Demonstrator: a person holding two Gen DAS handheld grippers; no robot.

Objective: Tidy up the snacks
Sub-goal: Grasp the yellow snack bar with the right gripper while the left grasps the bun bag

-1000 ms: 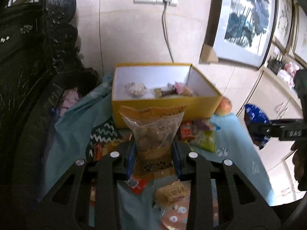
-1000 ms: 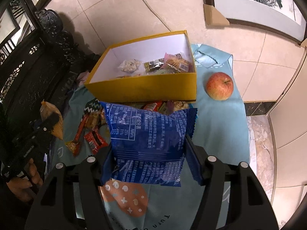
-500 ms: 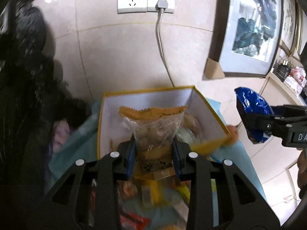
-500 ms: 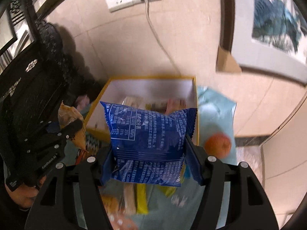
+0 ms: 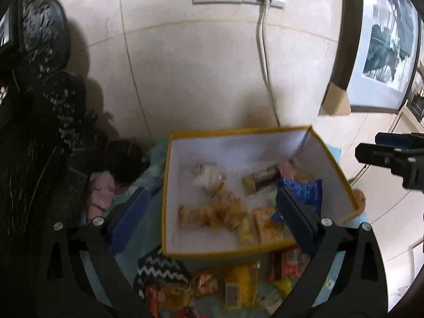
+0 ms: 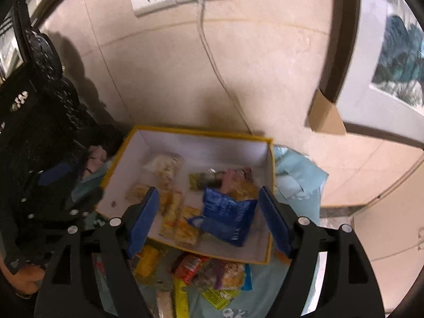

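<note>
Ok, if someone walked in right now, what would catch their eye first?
Probably the yellow box against the wall, its white inside scattered with snacks, a blue packet lying near its front right corner. Both grippers, left and right, hang over it with jaws opening and nothing between them. More wrappers litter the teal cloth in front.

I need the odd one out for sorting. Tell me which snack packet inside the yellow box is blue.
The blue foil packet with white print, near the box's right wall; the other packets inside are pale, yellow, orange or pink.
</note>
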